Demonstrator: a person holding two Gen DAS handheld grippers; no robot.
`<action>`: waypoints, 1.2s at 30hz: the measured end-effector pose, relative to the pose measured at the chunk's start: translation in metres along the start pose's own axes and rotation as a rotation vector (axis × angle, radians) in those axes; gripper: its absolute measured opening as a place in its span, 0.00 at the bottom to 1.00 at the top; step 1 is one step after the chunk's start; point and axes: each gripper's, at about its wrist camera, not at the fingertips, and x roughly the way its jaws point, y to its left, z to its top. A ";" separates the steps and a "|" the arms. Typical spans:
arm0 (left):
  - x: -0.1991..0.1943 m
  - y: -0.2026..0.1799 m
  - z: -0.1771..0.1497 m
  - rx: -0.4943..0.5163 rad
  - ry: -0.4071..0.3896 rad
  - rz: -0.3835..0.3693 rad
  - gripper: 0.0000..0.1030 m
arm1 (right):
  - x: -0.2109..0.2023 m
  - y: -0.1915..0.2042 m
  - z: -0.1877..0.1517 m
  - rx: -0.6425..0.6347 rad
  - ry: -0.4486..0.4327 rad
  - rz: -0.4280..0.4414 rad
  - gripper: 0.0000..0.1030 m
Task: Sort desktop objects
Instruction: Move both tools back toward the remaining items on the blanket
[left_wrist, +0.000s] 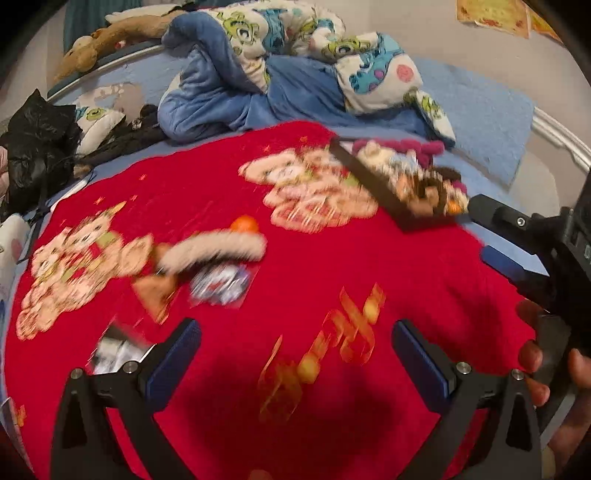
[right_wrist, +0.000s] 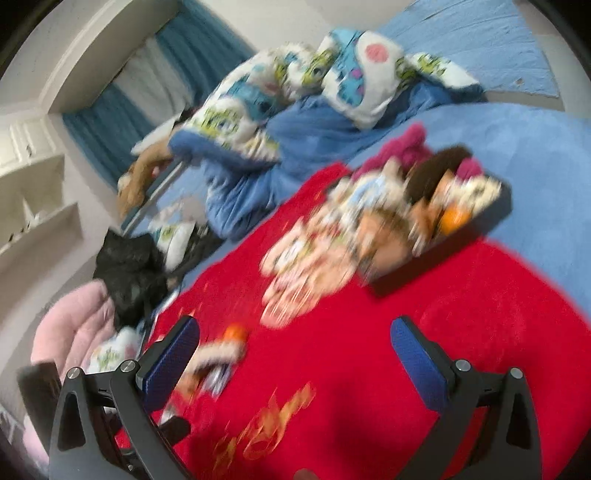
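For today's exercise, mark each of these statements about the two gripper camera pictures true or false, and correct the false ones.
1. Both grippers are open and hold nothing. True: left gripper, right gripper.
2. The blanket under the loose items is green. False: it is red.
3. The black tray is empty. False: it is piled with small items.
4. An orange ball lies on the blanket. True.
5. The tray sits on a wooden floor. False: it rests on the bed, at the blanket's edge.

The blanket (left_wrist: 295, 266) is red with pale cartoon figures and gold lettering; the tray (right_wrist: 491, 218) looks black through the blur; the quilt (left_wrist: 236, 92) is blue.
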 end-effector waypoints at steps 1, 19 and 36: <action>-0.012 0.012 -0.009 -0.023 0.000 -0.008 1.00 | -0.001 0.008 -0.008 0.003 0.025 0.013 1.00; -0.087 0.156 -0.050 -0.332 -0.059 0.071 1.00 | -0.015 0.133 -0.068 -0.195 0.105 0.172 1.00; -0.092 0.168 -0.054 -0.330 -0.059 0.137 1.00 | 0.005 0.139 -0.063 -0.246 0.159 0.171 1.00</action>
